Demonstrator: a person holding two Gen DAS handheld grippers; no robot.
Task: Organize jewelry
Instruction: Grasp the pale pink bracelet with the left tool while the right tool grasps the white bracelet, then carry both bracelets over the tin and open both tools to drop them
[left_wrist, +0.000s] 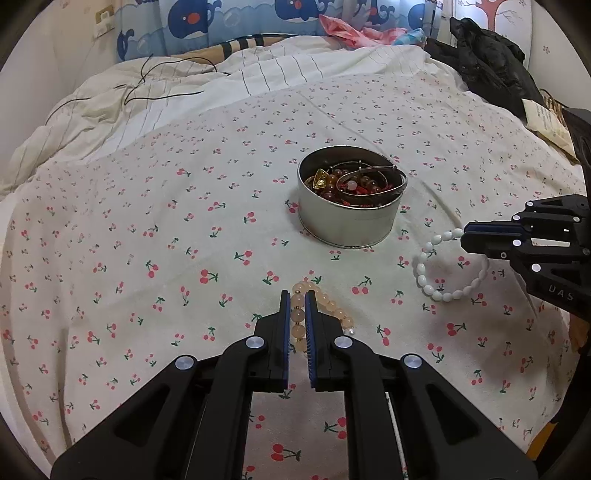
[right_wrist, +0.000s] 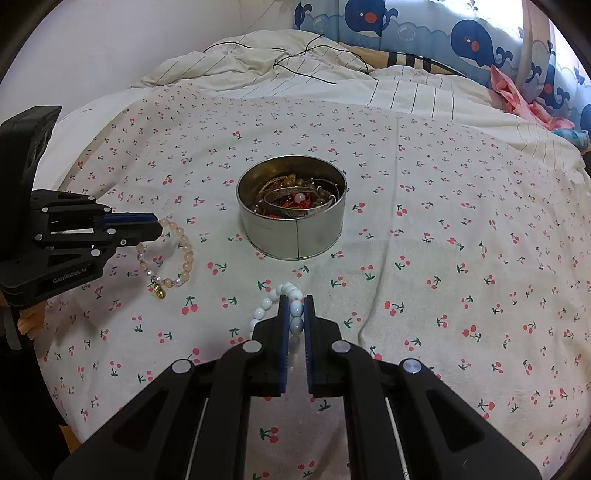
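A round metal tin (left_wrist: 347, 225) (right_wrist: 295, 236) with several bracelets and bangles inside stands mid-bed on the cherry-print sheet. My left gripper (left_wrist: 297, 295) (right_wrist: 157, 227) is shut on a peach bead bracelet (left_wrist: 334, 308) (right_wrist: 184, 254), which hangs down to the sheet near the tin's front. My right gripper (right_wrist: 295, 299) (left_wrist: 463, 236) is shut on a white bead bracelet (right_wrist: 264, 306) (left_wrist: 436, 291), which also trails onto the sheet right of the tin. A gold charm (right_wrist: 159, 291) hangs from the peach bracelet.
A striped duvet (left_wrist: 147, 99) with a thin black cord (left_wrist: 162, 74) is bunched at the back. A black jacket (left_wrist: 491, 70) and a paper bag (left_wrist: 550, 118) lie at the back right. A whale-print curtain (right_wrist: 461, 40) and pink cloth (left_wrist: 351, 29) are behind the bed.
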